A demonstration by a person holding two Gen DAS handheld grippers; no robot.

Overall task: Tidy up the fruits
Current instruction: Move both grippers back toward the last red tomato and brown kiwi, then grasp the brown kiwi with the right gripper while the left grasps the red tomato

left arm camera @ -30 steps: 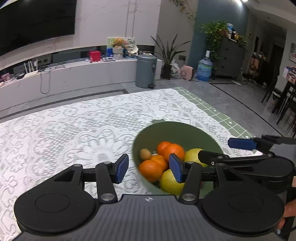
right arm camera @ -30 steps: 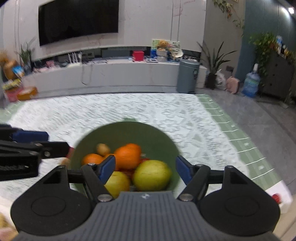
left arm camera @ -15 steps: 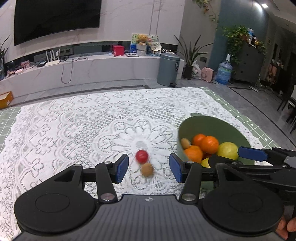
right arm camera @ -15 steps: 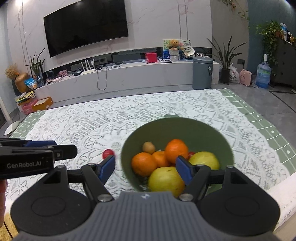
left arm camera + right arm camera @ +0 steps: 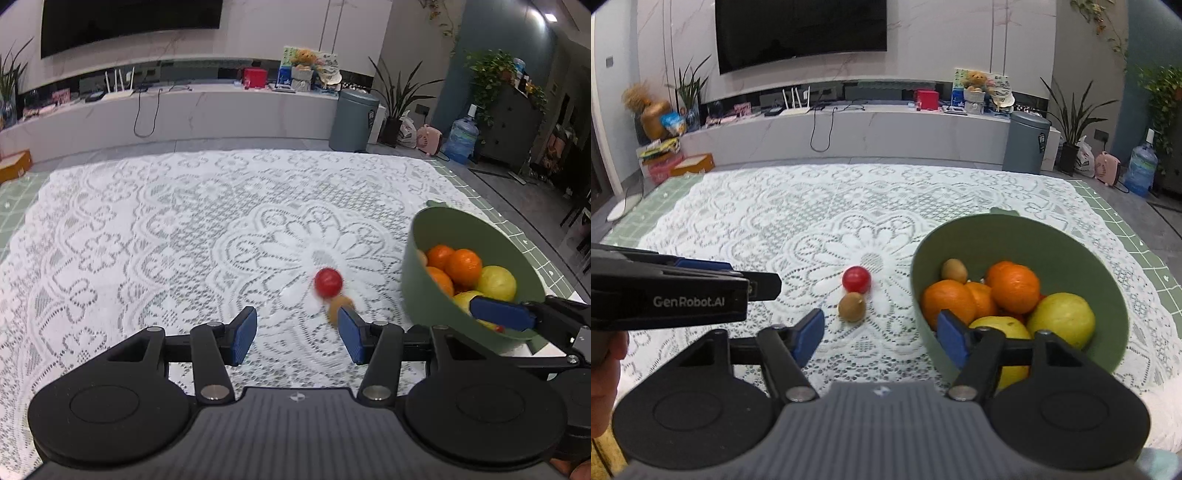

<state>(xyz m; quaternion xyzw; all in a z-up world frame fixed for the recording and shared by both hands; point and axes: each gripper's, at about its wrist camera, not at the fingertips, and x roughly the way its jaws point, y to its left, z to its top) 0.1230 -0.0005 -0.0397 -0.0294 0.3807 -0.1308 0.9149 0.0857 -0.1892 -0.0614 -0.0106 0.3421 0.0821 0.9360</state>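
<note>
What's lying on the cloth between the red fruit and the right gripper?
A brown kiwi, right beside the red fruit, ahead of the closing, empty right gripper; clearest in the right wrist view.

Left gripper (image 5: 297, 338) agape — right gripper (image 5: 881, 338) closing

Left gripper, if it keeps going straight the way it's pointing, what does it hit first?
Probably the bare lace tablecloth. The left gripper is open and angled down at it; the brown kiwi sits by its right finger, slightly off line, though depth is unclear.
</note>
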